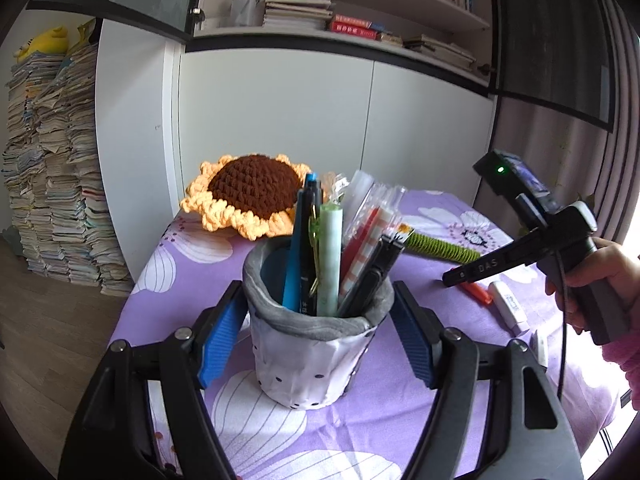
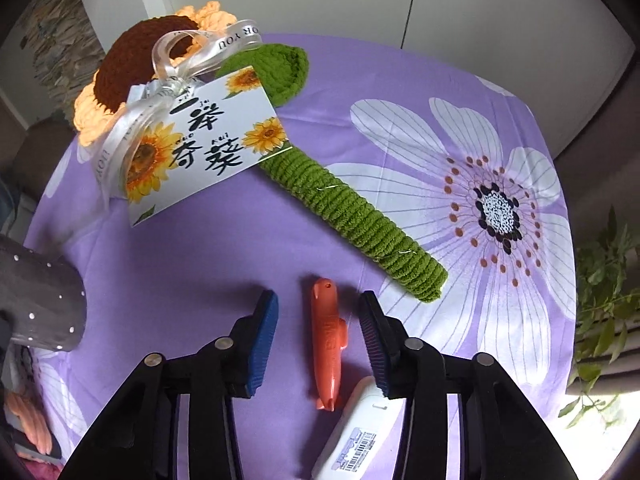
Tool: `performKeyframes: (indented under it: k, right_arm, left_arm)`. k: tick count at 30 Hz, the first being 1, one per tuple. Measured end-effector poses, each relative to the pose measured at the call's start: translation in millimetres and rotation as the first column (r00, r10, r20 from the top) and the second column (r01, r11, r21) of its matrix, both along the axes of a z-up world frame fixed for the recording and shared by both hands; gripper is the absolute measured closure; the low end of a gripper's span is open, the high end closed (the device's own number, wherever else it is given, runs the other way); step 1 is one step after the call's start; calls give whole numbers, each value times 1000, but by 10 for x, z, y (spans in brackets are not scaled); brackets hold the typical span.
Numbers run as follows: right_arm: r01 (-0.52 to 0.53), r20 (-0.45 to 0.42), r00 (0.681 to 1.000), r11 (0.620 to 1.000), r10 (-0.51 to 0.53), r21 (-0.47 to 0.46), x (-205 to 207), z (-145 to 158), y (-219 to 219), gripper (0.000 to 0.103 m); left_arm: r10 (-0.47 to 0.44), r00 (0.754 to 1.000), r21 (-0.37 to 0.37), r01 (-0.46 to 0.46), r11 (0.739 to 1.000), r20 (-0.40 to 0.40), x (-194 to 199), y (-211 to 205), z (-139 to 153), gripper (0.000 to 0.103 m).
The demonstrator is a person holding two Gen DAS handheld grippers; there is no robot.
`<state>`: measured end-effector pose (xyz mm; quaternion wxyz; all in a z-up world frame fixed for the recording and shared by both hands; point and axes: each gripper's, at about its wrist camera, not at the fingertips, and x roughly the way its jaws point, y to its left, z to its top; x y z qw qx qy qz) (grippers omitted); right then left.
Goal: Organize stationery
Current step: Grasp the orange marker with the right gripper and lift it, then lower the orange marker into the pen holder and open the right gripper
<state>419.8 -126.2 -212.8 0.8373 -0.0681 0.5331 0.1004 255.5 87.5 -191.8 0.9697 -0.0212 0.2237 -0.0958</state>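
A grey-rimmed, white dotted pen holder [image 1: 312,360] stands on the purple flowered tablecloth [image 1: 188,268], stuffed with several pens and packets. My left gripper [image 1: 318,312] is shut on it, a blue pad against each side. In the right wrist view the holder [image 2: 44,304] shows at the left edge. An orange pen [image 2: 328,344] lies flat on the cloth between the fingers of my right gripper [image 2: 318,298], which is open with its pads clear of the pen. In the left wrist view the right gripper [image 1: 450,279] points down at the orange pen [image 1: 478,293], held by a hand.
A crochet sunflower [image 2: 132,68] with a green stem [image 2: 352,220] and a printed card [image 2: 204,140] lies behind the pen. A white barcoded item [image 2: 356,436] lies beside the right finger. Stacked papers [image 1: 52,160] stand on the floor at left; bookshelves [image 1: 360,12] behind.
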Motion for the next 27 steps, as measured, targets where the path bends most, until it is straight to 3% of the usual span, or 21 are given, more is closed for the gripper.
performKeyframes:
  k: [1,7,13,16,20,23,27]
  right_arm:
    - [8,2,1000,1000,-8,-4,10,9,-12,88]
    - [-8,22,1000,999,7,50,-115,121,27,88]
    - [-128,190,977,976,94,175,-599,799,244,88]
    - [-221,297,944,944,144,246,-893,1215,381,88]
    - [-369,409,886,864,217,342,-1163,1576,661,89]
    - [-441,445,852,835,275,330,-1272,1611,966,89]
    - [-462,411,859,810,307,361,-1179,1440,1245,89]
  left_arm:
    - [0,1000,2,0,1000,7,-5,-5,4,31]
    - [6,1000,9,-6,1000,2,20,-2,3,34]
    - [3,1000,20,-3,1000,8,-4,-13,1,34]
    - [4,1000,8,-4,1000,4,-6,12,-3,34]
    - [5,1000,5,-5,1000,4,-13,22,-3,34]
    - [4,1000,3,-4,1000,4,-16,25,-5,34]
    - [0,1000,-13,0,1000,1,-12,41,-4,34]
